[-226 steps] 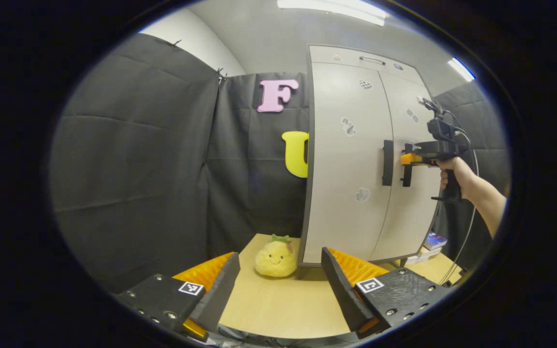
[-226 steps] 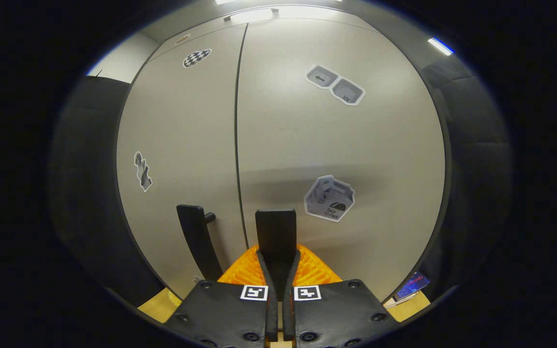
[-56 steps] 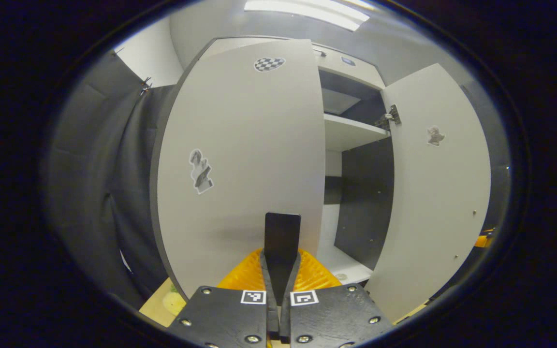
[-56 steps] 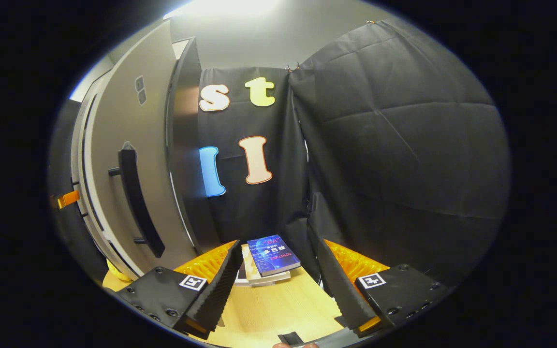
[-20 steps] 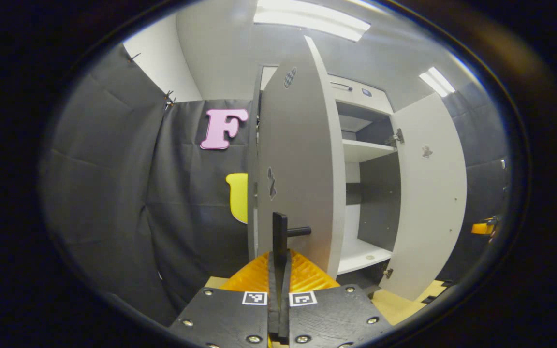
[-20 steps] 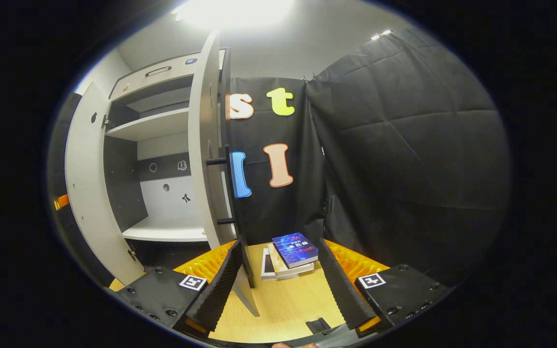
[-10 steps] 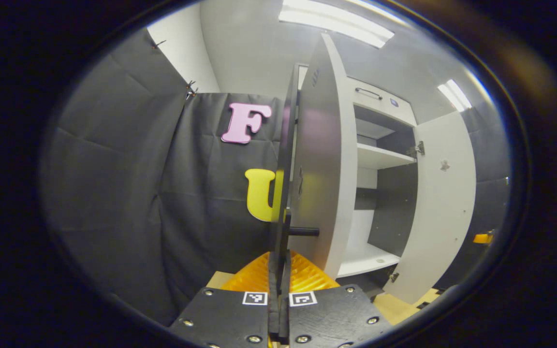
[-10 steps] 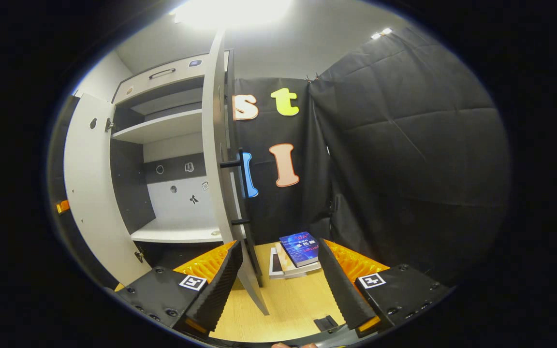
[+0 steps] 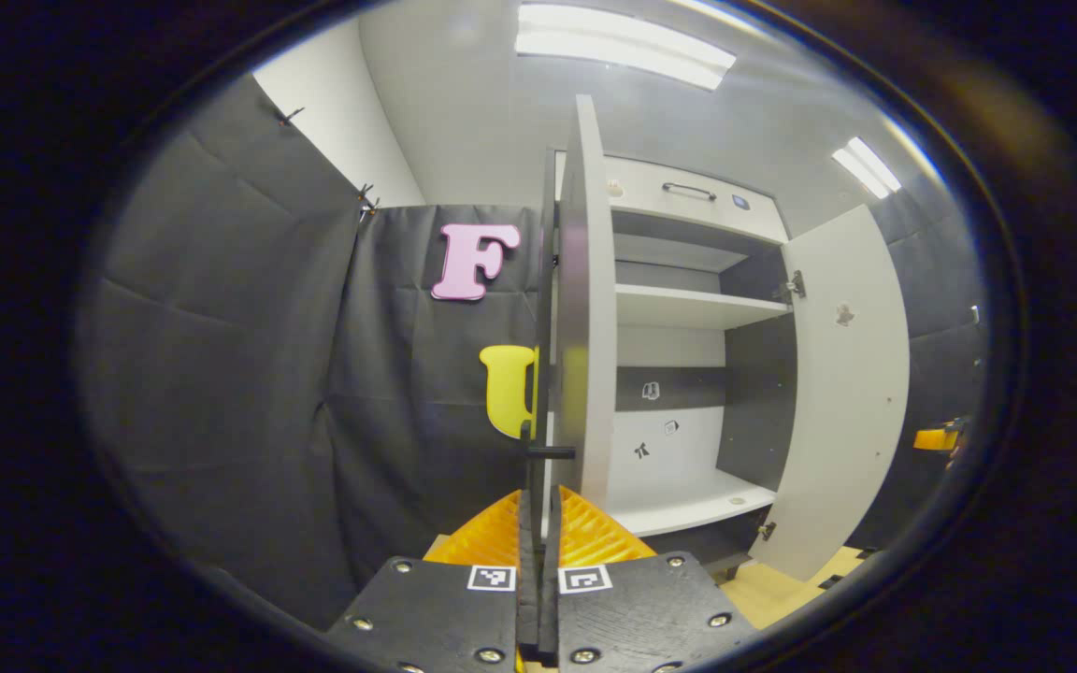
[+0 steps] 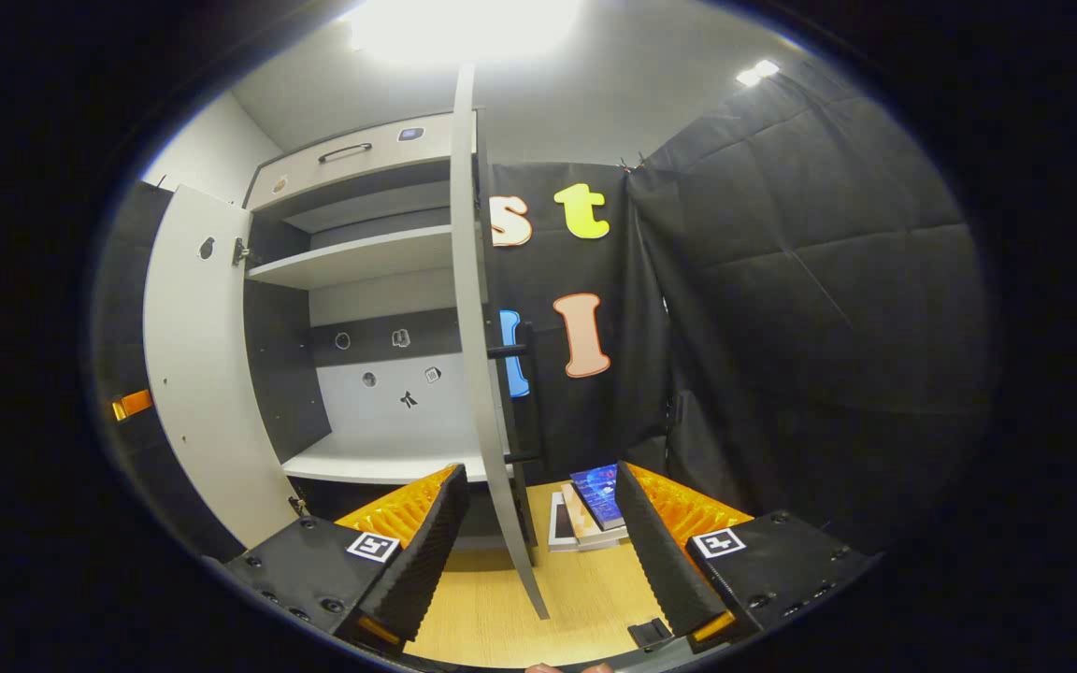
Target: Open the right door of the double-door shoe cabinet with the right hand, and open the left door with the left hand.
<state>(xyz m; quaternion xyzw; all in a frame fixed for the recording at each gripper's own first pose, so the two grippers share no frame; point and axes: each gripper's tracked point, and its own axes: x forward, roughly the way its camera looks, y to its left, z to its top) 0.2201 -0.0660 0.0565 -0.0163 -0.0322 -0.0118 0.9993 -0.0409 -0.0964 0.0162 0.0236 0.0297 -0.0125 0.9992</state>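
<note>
The grey shoe cabinet (image 9: 679, 304) stands with both doors swung out and its bare shelves showing. In the left gripper view the left door (image 9: 581, 308) is edge-on straight ahead, and my left gripper (image 9: 538, 500) is shut on its black handle (image 9: 531, 449). The right door (image 9: 847, 393) stands wide open, with an orange part of the other gripper (image 9: 936, 437) past it. In the right gripper view my right gripper (image 10: 540, 472) is open and holds nothing. The right door (image 10: 473, 327) is edge-on just ahead of it, its handle (image 10: 527, 393) untouched, and the left door (image 10: 197, 374) stands far left.
A small stack of books (image 10: 595, 509) lies on the wooden tabletop (image 10: 492, 608) beside the right door. Black cloth walls close in on both sides. A shut drawer (image 9: 688, 192) tops the cabinet. A small black piece (image 10: 648, 633) lies near my right finger.
The left door has swung farther out with my left gripper on its handle and now stands edge-on. The right gripper stays open and has turned a little toward the cabinet's inside.
</note>
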